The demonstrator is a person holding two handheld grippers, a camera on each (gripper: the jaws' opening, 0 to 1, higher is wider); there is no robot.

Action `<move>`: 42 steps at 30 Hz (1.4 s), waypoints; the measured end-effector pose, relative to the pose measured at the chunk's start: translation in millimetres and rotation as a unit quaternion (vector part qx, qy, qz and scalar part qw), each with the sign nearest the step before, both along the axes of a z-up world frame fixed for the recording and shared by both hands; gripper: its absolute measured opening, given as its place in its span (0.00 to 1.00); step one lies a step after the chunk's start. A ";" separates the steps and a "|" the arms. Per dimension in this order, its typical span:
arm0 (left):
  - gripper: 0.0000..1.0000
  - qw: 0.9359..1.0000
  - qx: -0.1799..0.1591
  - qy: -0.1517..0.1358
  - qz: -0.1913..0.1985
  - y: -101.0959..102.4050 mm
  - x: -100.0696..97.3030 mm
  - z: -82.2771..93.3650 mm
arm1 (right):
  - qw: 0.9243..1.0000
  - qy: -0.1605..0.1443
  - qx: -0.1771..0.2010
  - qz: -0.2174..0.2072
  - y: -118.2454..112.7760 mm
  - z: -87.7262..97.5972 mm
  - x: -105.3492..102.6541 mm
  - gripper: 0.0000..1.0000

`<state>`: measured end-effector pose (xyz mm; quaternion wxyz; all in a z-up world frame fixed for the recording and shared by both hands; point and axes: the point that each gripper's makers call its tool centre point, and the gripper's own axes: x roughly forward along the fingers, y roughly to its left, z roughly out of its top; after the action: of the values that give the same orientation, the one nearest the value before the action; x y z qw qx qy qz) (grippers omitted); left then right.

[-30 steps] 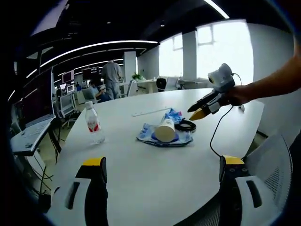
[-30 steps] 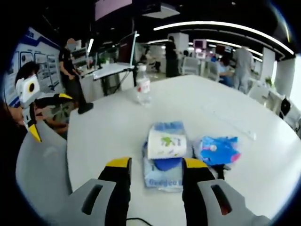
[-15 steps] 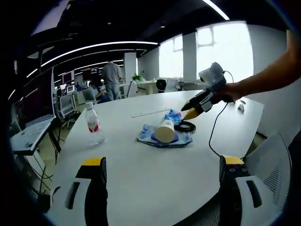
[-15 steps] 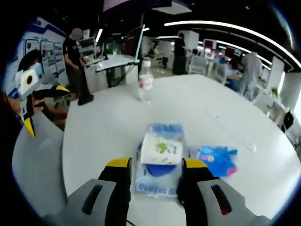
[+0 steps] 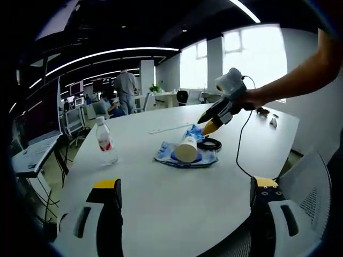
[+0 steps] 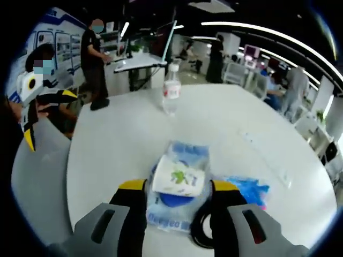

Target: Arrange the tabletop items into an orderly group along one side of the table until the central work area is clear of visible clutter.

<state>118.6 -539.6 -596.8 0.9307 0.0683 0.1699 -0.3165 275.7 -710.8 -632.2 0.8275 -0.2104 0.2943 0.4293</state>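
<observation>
Your right gripper (image 6: 173, 188) has its yellow-tipped jaws apart, one on either side of the near end of the paper cup (image 6: 178, 175); whether the pads touch the cup is hard to tell. The cup lies on its side on a blue plastic pouch (image 6: 170, 206), whose near edge is cut off behind the jaws. Just right of the right jaw a black cable coil (image 6: 199, 227) is partly hidden, and a crumpled blue wrapper (image 6: 245, 188) lies beside it. Farther ahead a water bottle (image 6: 171, 90) stands upright on the white table (image 6: 107, 144).

From your left gripper (image 5: 185, 187), jaws wide apart and holding nothing, you see your right hand (image 5: 252, 98) reaching in from the right, tilting its gripper down toward the cup (image 5: 187, 148). The bottle (image 5: 107, 142) stands well to the left of the pouch (image 5: 172, 156).
</observation>
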 end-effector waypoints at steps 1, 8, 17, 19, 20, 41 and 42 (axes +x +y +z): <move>0.99 1.000 0.005 0.002 -0.005 -1.4 -0.9 -2.1 | 1.000 0.001 -0.001 0.001 0.0 -0.6 -0.1 0.43; 0.99 1.000 -0.008 0.002 0.000 1.6 1.4 -0.3 | 0.999 0.008 -0.040 0.035 -4.3 -10.0 -0.8 0.44; 0.99 1.000 -0.015 -0.003 -0.002 0.7 1.1 2.0 | 0.992 0.002 -0.094 0.085 -6.1 -14.1 5.6 0.47; 0.99 1.000 -0.011 -0.003 -0.005 0.0 0.7 0.9 | 0.990 -0.001 -0.102 0.094 -4.6 -14.6 7.0 0.47; 0.99 1.000 -0.011 -0.003 -0.005 -0.1 0.6 1.0 | 0.989 0.001 -0.106 0.100 -3.3 -15.4 6.9 0.48; 0.99 1.000 -0.007 -0.013 -0.017 -2.7 -2.2 2.9 | 0.965 -0.003 -0.184 0.186 13.1 -36.0 9.3 0.55; 0.99 1.000 -0.006 -0.012 -0.017 -2.6 -2.1 2.6 | 0.964 -0.003 -0.187 0.189 13.1 -37.3 9.6 0.55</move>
<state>116.5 -542.2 -594.2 0.9278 0.0695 0.1554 -0.3320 285.3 -697.7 -669.5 0.6778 -0.4150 0.3215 0.5148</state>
